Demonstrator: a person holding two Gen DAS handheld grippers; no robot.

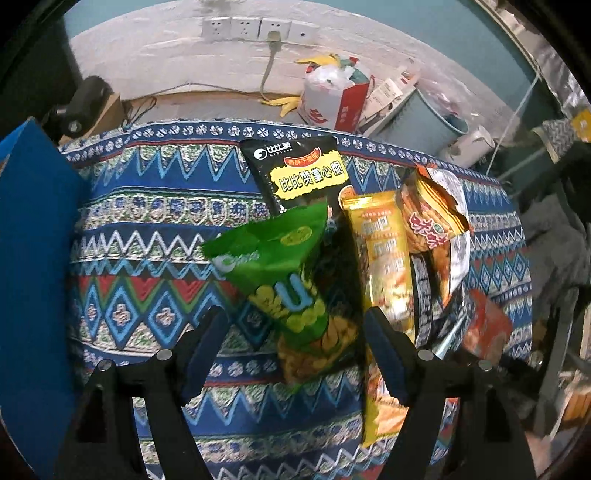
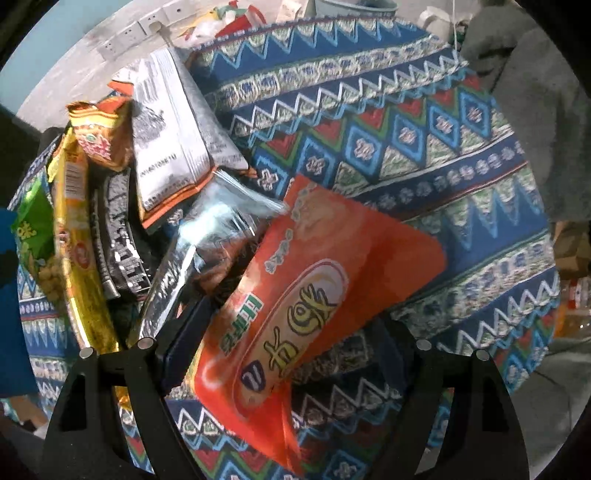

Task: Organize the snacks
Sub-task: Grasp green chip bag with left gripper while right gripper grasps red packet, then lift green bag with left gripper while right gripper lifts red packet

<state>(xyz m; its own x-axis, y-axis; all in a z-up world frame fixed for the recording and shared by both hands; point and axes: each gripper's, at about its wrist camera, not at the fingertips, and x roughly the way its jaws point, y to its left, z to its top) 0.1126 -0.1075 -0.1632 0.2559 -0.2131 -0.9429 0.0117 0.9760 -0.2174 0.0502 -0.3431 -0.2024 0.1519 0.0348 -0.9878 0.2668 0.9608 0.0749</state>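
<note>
Several snack bags lie in a heap on a patterned tablecloth. My left gripper is open, tilted steeply down over a green chip bag that lies between its fingers with a gap on the left side. Behind it is a black bag; to its right are a yellow bag and an orange packet. My right gripper points straight down, open wide. A big orange bag lies between its fingers. A clear silvery bag and a packet's white back sit left of it.
A blue panel stands along the table's left side. Beyond the far table edge are wall sockets, a red and white bag, a pale bin and a white kettle. Bare cloth spreads right of the heap.
</note>
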